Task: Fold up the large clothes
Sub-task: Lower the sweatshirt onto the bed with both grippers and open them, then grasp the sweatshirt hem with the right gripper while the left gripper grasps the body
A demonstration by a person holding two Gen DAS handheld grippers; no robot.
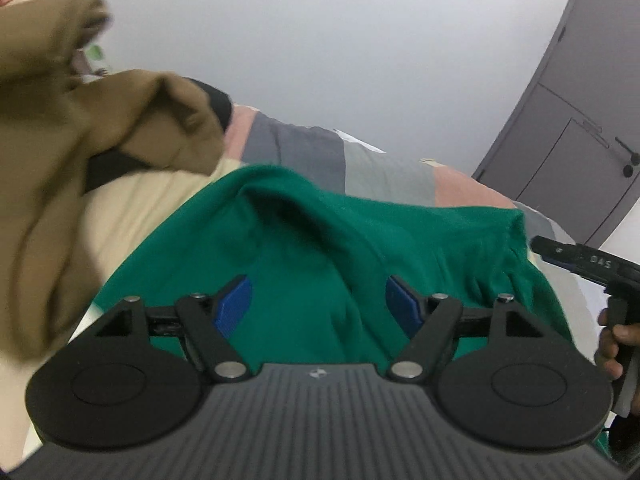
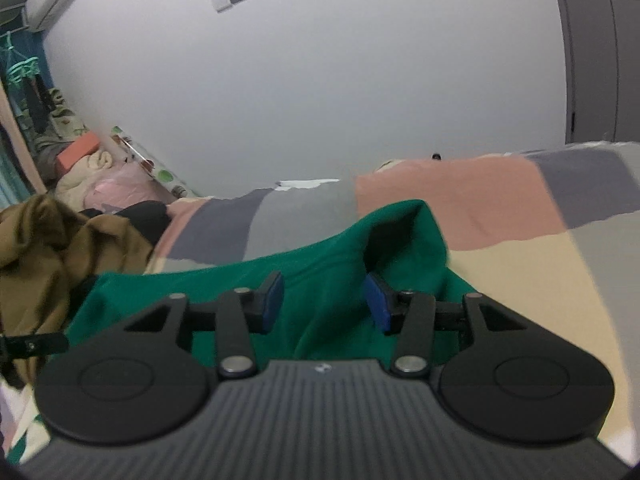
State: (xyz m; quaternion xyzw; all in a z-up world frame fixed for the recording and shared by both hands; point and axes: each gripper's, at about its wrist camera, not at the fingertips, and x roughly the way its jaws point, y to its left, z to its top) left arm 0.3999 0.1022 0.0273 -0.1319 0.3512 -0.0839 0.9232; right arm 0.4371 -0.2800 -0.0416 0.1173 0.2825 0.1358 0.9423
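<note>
Green garment [image 1: 320, 240] under spread jaws, brown garment [image 1: 60, 160] bunched left, patchwork bedspread [image 2: 460, 208] behind

Each camera sits just behind its own fingers, looking forward and low across the bed, very near the green cloth [image 1: 320, 240] ahead. The left view has the brown cloth [image 1: 60, 180] to its left; both share the green cloth [image 2: 320, 260], quilt [image 2: 440, 208] and wall [image 2: 320, 80].

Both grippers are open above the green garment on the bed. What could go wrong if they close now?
The left gripper might pinch only a raised fold of the green garment, so it would lift bunched. The brown garment lies close beside it and could be dragged along. The right gripper may miss the edge.
</note>
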